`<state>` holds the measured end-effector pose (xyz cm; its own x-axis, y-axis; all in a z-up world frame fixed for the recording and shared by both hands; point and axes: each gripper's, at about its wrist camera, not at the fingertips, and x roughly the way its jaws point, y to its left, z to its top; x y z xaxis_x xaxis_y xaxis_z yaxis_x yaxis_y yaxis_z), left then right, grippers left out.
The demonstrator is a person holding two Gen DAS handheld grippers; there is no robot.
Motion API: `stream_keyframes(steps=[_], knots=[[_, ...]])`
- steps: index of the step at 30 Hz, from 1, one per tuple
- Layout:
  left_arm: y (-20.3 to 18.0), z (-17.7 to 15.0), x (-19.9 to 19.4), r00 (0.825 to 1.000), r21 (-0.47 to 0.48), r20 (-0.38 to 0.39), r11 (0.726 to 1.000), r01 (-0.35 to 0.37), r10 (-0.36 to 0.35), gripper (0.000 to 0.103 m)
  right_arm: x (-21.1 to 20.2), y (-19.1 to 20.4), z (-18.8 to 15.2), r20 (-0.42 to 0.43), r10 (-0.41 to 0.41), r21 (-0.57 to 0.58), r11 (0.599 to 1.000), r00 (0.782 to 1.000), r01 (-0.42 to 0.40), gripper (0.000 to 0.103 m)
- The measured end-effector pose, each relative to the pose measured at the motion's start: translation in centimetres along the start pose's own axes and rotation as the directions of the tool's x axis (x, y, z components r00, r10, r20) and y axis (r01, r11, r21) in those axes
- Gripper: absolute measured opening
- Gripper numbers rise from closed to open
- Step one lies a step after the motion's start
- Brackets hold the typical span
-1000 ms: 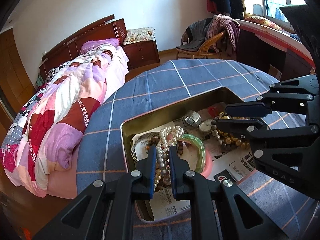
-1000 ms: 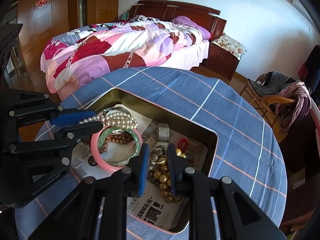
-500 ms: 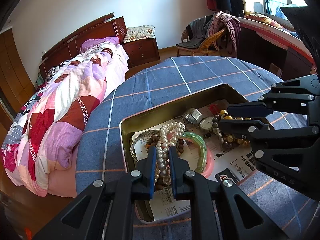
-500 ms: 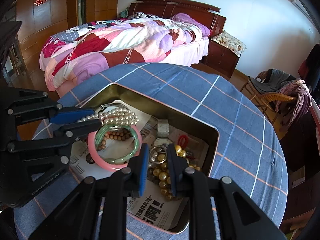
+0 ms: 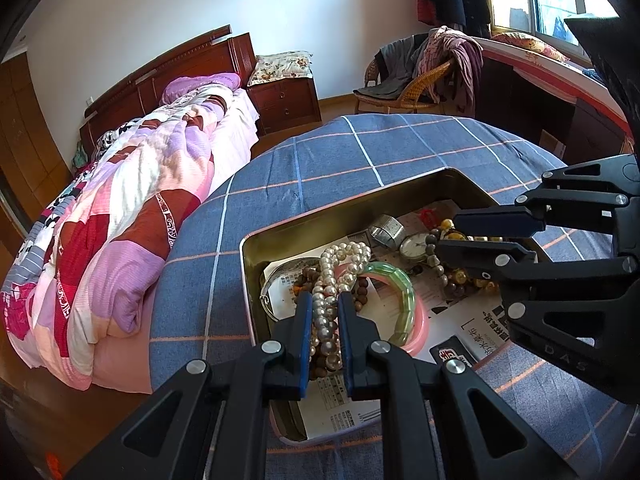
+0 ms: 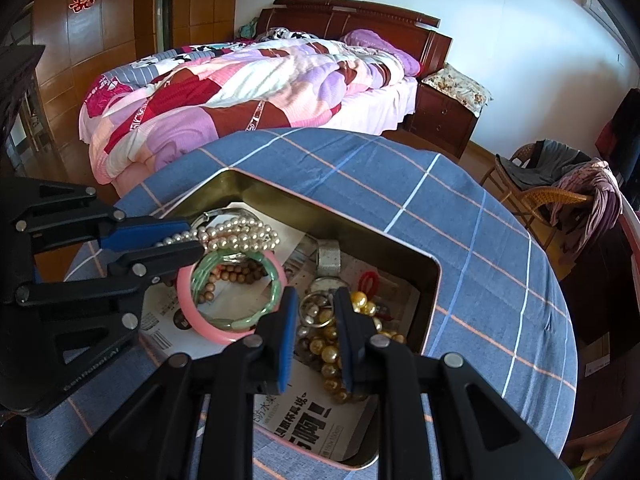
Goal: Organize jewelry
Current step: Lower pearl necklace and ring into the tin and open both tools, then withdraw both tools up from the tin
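A gold metal tin lined with newspaper sits on the blue checked table. My left gripper is shut on a white pearl necklace inside the tin. My right gripper is shut on a gold and brown bead necklace. Between them lie a pink bangle, a green bangle, wooden beads, and a watch.
The round table has a blue checked cloth. A bed with a pink patchwork quilt stands beyond the table edge. A wicker chair with clothes and a desk are at the far right.
Both grippers stay closed on their necklaces. The views have pulled back and up a little, so the tin sits lower and nearer in frame.
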<state>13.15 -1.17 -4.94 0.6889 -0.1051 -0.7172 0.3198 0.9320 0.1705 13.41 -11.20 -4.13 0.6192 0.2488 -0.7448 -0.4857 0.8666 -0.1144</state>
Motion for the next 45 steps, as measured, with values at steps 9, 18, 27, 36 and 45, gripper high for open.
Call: stream_keyframes(steps=[9, 18, 27, 36, 45], knots=[[-0.3, -0.2, -0.7, 1.0, -0.016, 0.027, 1.0, 0.003, -0.002, 0.012, -0.4, -0.2, -0.1, 0.03, 0.008, 0.022, 1.0, 1.0, -0.009, 0.033], [0.3, -1.5, -4.8, 0.99, -0.103, 0.13, 0.994, -0.035, 0.048, 0.079, -2.4, -0.7, -0.9, 0.075, -0.017, 0.053, 0.999, 0.997, 0.013, 0.055], [0.3, -3.6, -7.0, 0.987, -0.167, 0.153, 0.986, -0.014, 0.04, 0.079, -5.6, -0.6, -3.3, 0.129, -0.023, 0.105, 0.994, 0.991, 0.009, 0.06], [-1.5, -4.3, -9.0, 0.983, -0.164, 0.185, 0.986, 0.015, 0.016, 0.079, -7.1, -0.4, -4.6, 0.16, -0.033, 0.12, 0.993, 0.986, 0.014, 0.066], [-2.1, -4.5, -9.1, 0.984, -0.159, 0.18, 0.987, 0.022, 0.007, 0.079, -7.6, -0.5, -5.4, 0.179, -0.041, 0.139, 0.99, 0.983, 0.016, 0.068]])
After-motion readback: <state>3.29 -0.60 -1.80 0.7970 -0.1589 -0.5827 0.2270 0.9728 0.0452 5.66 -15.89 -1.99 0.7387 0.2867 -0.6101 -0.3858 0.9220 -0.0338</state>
